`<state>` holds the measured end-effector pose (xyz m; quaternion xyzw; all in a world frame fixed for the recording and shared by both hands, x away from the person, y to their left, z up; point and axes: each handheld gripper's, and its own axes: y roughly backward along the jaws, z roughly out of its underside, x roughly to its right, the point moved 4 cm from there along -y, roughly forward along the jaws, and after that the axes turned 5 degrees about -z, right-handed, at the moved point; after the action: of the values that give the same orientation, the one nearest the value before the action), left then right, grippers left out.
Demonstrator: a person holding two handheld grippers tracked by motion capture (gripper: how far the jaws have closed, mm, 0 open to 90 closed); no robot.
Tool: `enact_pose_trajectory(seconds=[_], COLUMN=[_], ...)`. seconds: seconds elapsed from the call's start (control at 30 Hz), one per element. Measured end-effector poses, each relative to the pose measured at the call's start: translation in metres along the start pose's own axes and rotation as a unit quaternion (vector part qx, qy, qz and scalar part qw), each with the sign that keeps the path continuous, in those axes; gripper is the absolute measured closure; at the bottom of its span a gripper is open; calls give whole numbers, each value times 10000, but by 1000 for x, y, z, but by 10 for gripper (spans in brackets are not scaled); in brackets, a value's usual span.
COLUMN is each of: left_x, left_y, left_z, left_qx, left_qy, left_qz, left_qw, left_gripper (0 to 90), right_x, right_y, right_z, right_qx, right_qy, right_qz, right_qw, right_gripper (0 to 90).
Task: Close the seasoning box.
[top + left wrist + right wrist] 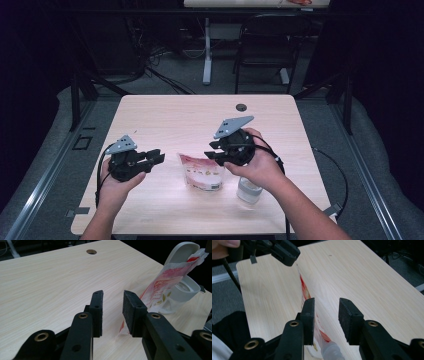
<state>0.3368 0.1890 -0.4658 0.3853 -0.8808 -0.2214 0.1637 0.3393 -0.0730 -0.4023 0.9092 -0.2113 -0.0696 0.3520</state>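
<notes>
My left claw point(159, 158) released | right claw point(214, 150) released | pouch point(202, 172) on counter point(170, 115) ungrasped | pickup left.

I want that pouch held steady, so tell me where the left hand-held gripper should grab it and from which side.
Probably the upper left edge of the red-and-white pouch, approached from the left. The pouch stands upright beside the clear container, and that thin flat edge already faces the left hand-held gripper, whose jaws stand open and apart from it. The right hand-held gripper hovers open over the top.
</notes>
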Motion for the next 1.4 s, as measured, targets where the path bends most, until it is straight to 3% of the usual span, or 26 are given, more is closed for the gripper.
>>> enact_pose_trajectory(seconds=[0.07, 0.37, 0.77, 1.03, 1.4], left_x=[-1, -2, -6, -5, -7], left_y=[0, 0, 3, 3, 3], left_z=[1, 2, 1, 1, 2], left_qx=[-23, -25, 12, 3, -4], left_qy=[23, 70, 97, 95, 130], left_qz=[-5, -10, -53, -53, -56], left_qw=[10000, 10000, 9999, 9999, 9999], left_gripper=[703, 702, 698, 696, 694], right_x=[-1, -3, -11, -16, -16], right_y=[-5, -18, -25, -38, -54], right_z=[-4, -14, -24, -24, -25], right_qx=[-153, -359, -445, -675, -841], right_qy=[97, 163, 272, 417, 412], right_qz=[-13, -178, -362, -385, -449], right_qw=[9998, 9991, 9980, 9961, 9946], right_gripper=[669, 680, 679, 689, 726])
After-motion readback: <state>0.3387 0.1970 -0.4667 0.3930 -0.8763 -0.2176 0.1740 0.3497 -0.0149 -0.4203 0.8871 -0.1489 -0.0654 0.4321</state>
